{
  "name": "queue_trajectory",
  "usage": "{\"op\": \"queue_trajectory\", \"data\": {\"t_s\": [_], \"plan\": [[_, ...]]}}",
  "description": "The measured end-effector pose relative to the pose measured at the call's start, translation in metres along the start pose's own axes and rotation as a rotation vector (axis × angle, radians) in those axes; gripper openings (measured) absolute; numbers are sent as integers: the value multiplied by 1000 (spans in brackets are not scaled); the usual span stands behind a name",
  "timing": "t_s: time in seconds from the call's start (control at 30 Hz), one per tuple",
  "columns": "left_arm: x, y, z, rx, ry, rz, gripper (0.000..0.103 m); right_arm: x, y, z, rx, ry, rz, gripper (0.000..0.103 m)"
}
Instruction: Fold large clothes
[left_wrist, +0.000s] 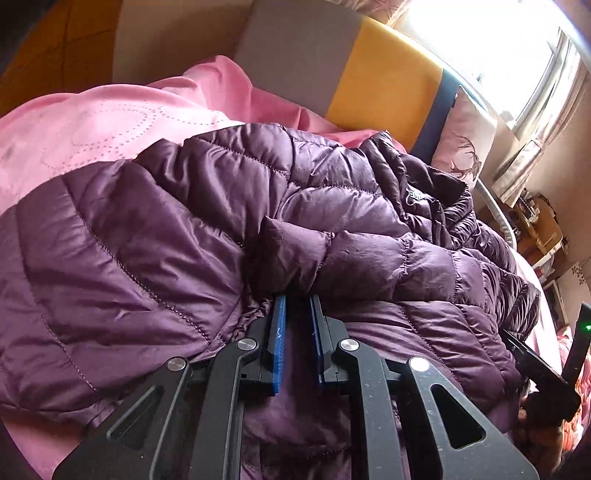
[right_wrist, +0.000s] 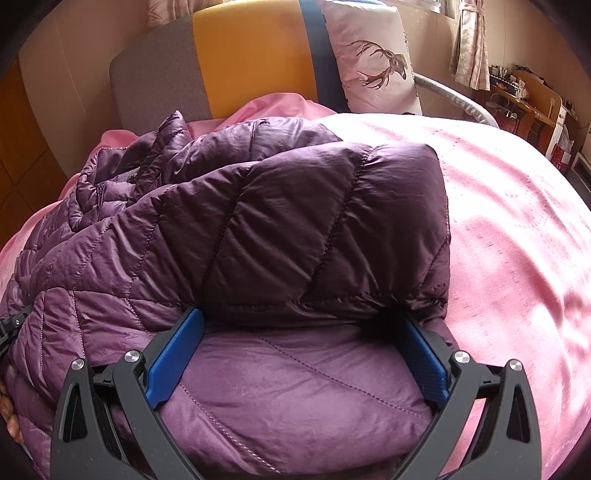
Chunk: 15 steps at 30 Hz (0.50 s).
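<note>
A purple quilted down jacket (left_wrist: 147, 240) lies bunched on a pink bedsheet (left_wrist: 92, 118). My left gripper (left_wrist: 297, 301) points down at it. Its blue pads stand a narrow gap apart, and I see no fabric pinched in that gap. The tips sit at the edge of a puffy fold. In the right wrist view the jacket (right_wrist: 295, 221) has a flap folded over towards me. My right gripper (right_wrist: 300, 317) stands wide open astride the smooth panel below that flap, pads not pressing. Its dark body (left_wrist: 535, 369) shows at the right edge of the left wrist view.
A grey and orange cushion (right_wrist: 251, 55) and a deer-print pillow (right_wrist: 373, 62) stand at the head of the bed. Bare pink sheet (right_wrist: 517, 240) spreads to the right of the jacket. A cluttered wooden desk (right_wrist: 532, 103) is far right. A hand (right_wrist: 9, 417) shows at the left edge.
</note>
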<state>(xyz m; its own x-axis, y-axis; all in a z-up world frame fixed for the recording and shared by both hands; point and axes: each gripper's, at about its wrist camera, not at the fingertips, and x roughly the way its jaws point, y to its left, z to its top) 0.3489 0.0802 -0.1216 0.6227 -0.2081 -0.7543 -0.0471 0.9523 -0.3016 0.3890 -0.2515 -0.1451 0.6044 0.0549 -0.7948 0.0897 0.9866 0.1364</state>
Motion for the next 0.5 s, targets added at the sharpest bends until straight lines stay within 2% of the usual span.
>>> {"op": "queue_trajectory", "data": {"t_s": [0.2,0.23,0.27,0.3,0.33,0.37,0.4,0.5], "plan": [[-15,3,2,-34,25,-33,14,1,-1,0,-7,2,-3,101],[-21,3,0,-38,21,-36,17,1,-1,0,-7,3,-4,101],[-33,5,-3,-38,7,-27,21,1,-1,0,-9,3,-5,101],[-43,7,-6,-38,-8,-19,36,1,-1,1,-10,3,-7,101],[-53,11,-10,-49,-28,-4,61,1,-1,0,-11,3,-8,101],[-68,20,-15,-85,-66,10,69,1,-1,1,-12,3,-10,101],[-79,30,-19,-121,-92,9,71,1,-1,1,-12,3,-9,101],[-105,67,-35,-228,-104,15,71,1,0,1,-17,5,-13,101]]}}
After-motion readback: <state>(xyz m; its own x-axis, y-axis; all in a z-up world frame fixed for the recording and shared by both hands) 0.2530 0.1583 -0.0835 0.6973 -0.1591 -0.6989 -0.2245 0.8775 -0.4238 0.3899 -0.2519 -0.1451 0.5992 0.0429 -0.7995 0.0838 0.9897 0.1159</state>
